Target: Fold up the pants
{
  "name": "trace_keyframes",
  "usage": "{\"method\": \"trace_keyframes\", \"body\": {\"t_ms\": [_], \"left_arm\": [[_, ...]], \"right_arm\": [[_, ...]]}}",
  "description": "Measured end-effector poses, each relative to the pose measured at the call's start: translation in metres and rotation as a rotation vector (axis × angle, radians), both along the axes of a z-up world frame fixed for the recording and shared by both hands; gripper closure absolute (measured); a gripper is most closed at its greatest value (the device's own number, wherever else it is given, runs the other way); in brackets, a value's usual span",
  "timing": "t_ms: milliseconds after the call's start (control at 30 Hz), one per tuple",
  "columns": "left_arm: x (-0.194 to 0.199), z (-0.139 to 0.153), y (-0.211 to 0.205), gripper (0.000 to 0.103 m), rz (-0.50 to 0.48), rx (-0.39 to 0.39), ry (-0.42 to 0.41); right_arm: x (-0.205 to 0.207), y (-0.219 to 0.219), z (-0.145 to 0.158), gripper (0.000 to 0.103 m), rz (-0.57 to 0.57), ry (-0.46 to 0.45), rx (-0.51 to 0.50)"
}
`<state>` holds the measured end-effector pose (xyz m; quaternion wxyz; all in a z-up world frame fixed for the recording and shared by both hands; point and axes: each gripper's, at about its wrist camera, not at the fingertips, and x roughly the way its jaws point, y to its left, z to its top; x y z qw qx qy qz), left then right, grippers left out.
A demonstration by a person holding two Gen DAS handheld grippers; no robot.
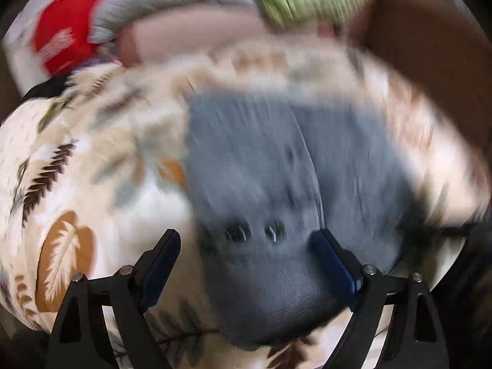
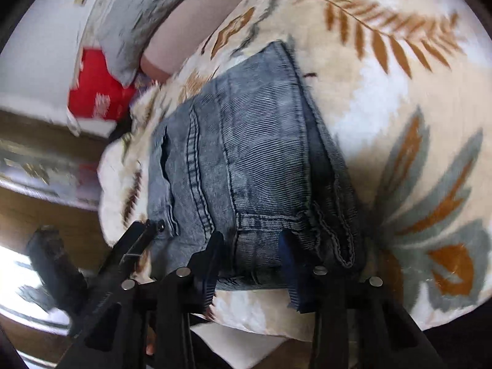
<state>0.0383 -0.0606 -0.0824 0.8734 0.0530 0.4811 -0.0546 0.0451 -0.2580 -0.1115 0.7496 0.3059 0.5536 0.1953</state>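
Left claw (image 1: 246,264), spread, straddles the buttoned end of the pants (image 2: 246,160) at lower centre. The pants lie folded, mid-frame, on a leaf-print blanket (image 2: 399,107). Right claw (image 2: 250,261), half-spread, brackets their near edge. Denim: soft, weighty; grasp at thick seams.

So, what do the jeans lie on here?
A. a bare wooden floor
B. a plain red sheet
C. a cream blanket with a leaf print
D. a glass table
C: in the right wrist view the folded jeans rest on a cream blanket printed with brown and grey-green leaves; the only red is a separate item off to the side.
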Motion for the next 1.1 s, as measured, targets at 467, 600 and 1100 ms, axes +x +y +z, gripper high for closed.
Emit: {"method": "trace_keyframes", "body": {"t_ms": [467,600,1100], "left_arm": [[0.0,-0.008,0.018,0.008,0.023,-0.129,-0.01],[0.003,-0.011,0.022,0.005,0.021,-0.169,0.003],[0.004,-0.012,0.026,0.005,-0.007,-0.188,-0.011]], "right_arm": [[0.125,0.016,0.007,0.04,0.035,-0.018,-0.25],[0.125,0.043,0.061,0.039,0.104,-0.067,-0.433],[0.206,0.251,0.041,0.061,0.806,0.081,-0.782]]}}
